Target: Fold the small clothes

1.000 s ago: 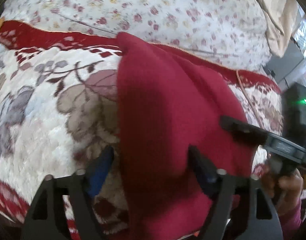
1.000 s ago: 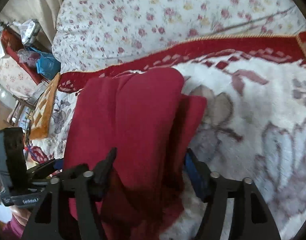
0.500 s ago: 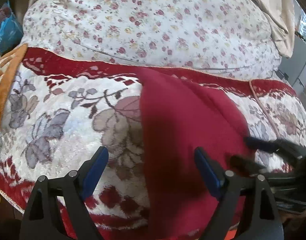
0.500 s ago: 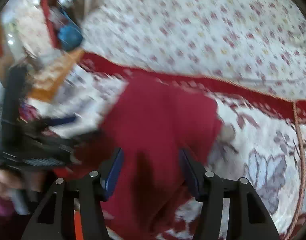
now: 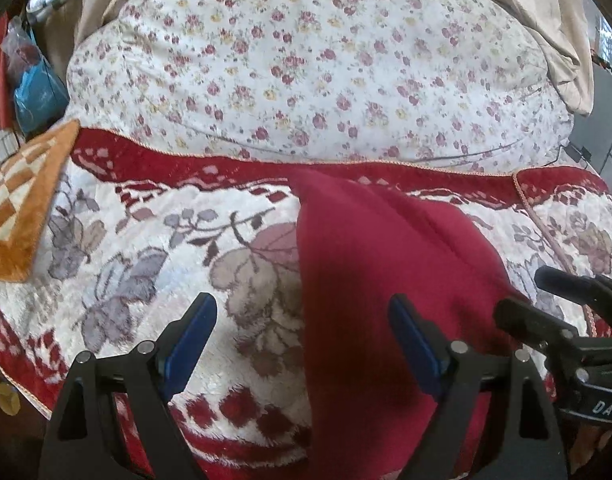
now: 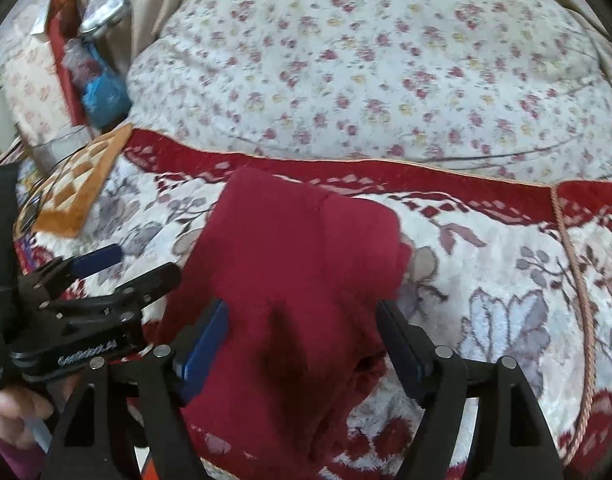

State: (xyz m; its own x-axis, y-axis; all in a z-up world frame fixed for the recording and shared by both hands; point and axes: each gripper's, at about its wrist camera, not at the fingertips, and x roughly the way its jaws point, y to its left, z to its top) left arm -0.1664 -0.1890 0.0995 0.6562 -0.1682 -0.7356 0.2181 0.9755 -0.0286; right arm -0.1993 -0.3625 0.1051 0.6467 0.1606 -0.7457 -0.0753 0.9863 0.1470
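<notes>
A dark red garment (image 5: 378,264) lies folded into a long strip on the plush flowered blanket (image 5: 145,264). My left gripper (image 5: 299,310) stands open above the garment's left edge, one blue pad over the blanket and the other over the red cloth, neither touching it. In the right wrist view the garment (image 6: 297,256) runs between the jaws of my right gripper (image 6: 303,312), which are opening; the pads stand clear of the cloth. Each gripper shows in the other's view: the right gripper (image 5: 522,294) at the right edge, the left gripper (image 6: 143,264) at the left.
A big white quilt with small flowers (image 5: 326,80) rises behind the blanket's red border. An orange checked cloth (image 5: 21,208) lies at the left and a blue bag (image 5: 37,92) beyond it. A thin cord (image 6: 578,280) crosses the blanket on the right. A hand (image 6: 17,412) holds the left gripper.
Both grippers have lifted and drawn back from the garment, so more of the quilt shows. The right jaws narrowed, then widened. The garment stays on the blanket.
</notes>
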